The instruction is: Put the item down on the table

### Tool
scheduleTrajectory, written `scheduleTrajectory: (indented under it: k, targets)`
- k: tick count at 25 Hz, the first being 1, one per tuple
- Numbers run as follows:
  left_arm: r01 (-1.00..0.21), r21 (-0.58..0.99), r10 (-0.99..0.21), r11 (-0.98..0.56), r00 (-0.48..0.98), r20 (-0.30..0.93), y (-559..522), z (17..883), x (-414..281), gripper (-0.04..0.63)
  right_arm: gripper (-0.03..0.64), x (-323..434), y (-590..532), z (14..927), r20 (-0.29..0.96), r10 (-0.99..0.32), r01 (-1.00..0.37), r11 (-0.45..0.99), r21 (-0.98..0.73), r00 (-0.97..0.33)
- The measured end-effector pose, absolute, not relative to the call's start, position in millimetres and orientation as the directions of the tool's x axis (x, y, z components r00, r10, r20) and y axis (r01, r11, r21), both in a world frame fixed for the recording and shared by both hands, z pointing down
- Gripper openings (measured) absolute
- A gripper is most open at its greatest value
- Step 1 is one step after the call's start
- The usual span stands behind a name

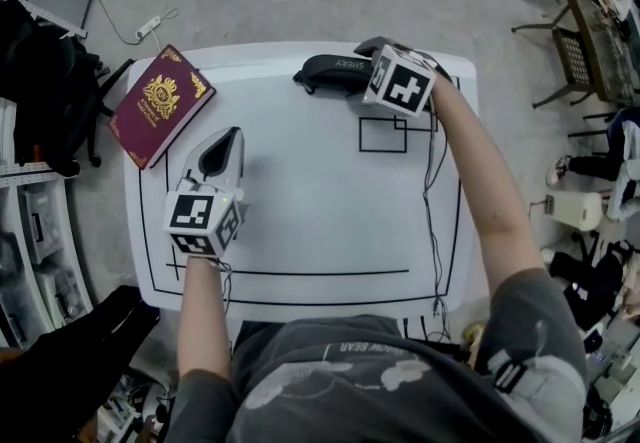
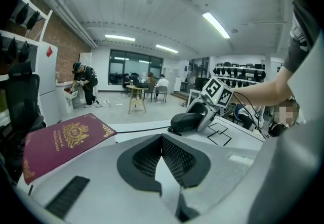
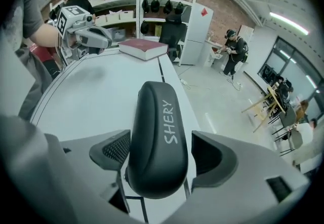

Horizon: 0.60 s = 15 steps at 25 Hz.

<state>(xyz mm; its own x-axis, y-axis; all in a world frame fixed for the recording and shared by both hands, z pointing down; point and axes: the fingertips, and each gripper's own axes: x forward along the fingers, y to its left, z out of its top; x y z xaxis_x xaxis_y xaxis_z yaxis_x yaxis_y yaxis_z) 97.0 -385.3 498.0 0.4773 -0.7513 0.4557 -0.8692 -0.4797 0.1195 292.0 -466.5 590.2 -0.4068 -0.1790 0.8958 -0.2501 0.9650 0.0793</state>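
- Your right gripper (image 3: 161,153) is spread wide and points steeply down, with the black case (image 1: 328,73) between its 2 jaws.
- On that gripper, the right pad (image 3: 210,154) stands clear of the case. The left pad (image 3: 112,151) sits just beside it; can't tell if they touch. No squeeze shows.
- The case lies flat on the white table (image 1: 320,221) at its far edge, running lengthwise away from the right gripper, "SHERY" printed on top.
- Your left gripper (image 2: 161,139) has its jaws pressed together at the tips, with nothing between them, over the table.
- A maroon book (image 1: 160,103) lies ahead and left of the left gripper, overhanging the table's left edge.
- The case is ahead and right of the left gripper, well apart from it.
- A black square outline (image 1: 383,134) on the table sits just on your side of the right gripper.
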Motion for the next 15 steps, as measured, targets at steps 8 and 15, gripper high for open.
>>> scheduleTrajectory:
  k: [8,15]
  targets:
    - [-0.875,0.133,-0.774,-0.466,0.476,0.417,-367.0,479.1,77.7,0.002,0.382,297.2,-452.5,542.5,0.833,-0.288,-0.359,0.926,0.116,-0.473]
    - [-0.843,0.162,-0.761,-0.513,0.533,0.37,-334.5,455.4,58.5,0.003,0.241,276.1,-420.9,481.1,0.674,-0.488,-0.589,0.803,0.096,-0.555]
